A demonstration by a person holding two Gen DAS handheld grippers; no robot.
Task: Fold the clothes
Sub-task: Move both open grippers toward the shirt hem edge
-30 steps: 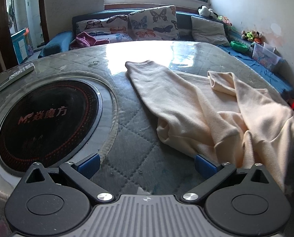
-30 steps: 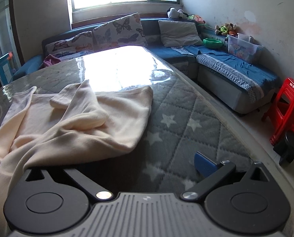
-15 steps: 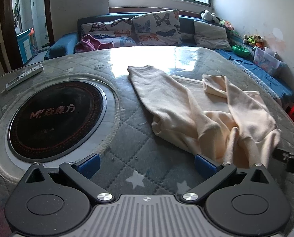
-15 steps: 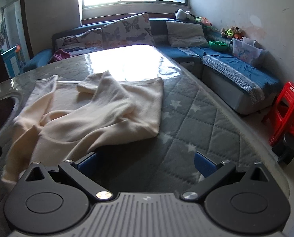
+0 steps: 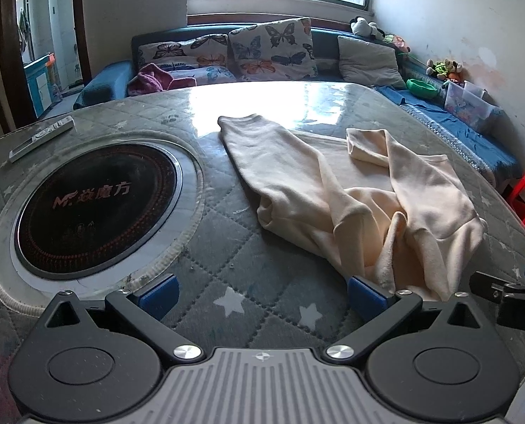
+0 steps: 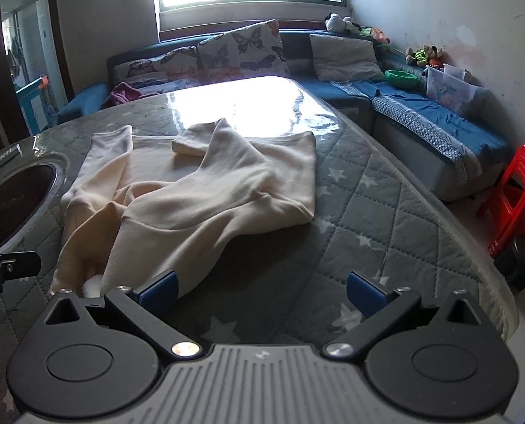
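The cream garment [image 5: 364, 190] lies crumpled on the quilted star-pattern table [image 5: 234, 265], at about two o'clock from the round black hob [image 5: 96, 198] set into the tabletop. One sleeve stretches flat toward twelve o'clock, the other is doubled back over the body, and the near hem is bunched in ridges close to both tools. No neat fold shows; I judge the task barely begun, with spreading flat and every fold left to do. The left gripper [image 5: 262, 291] has its jaws spread wide and grips nothing, its right pad just beside the hem. The right gripper [image 6: 260, 289] is likewise wide apart and empty, though its left pad may be brushing the cloth; the shadow there makes that hard to settle.
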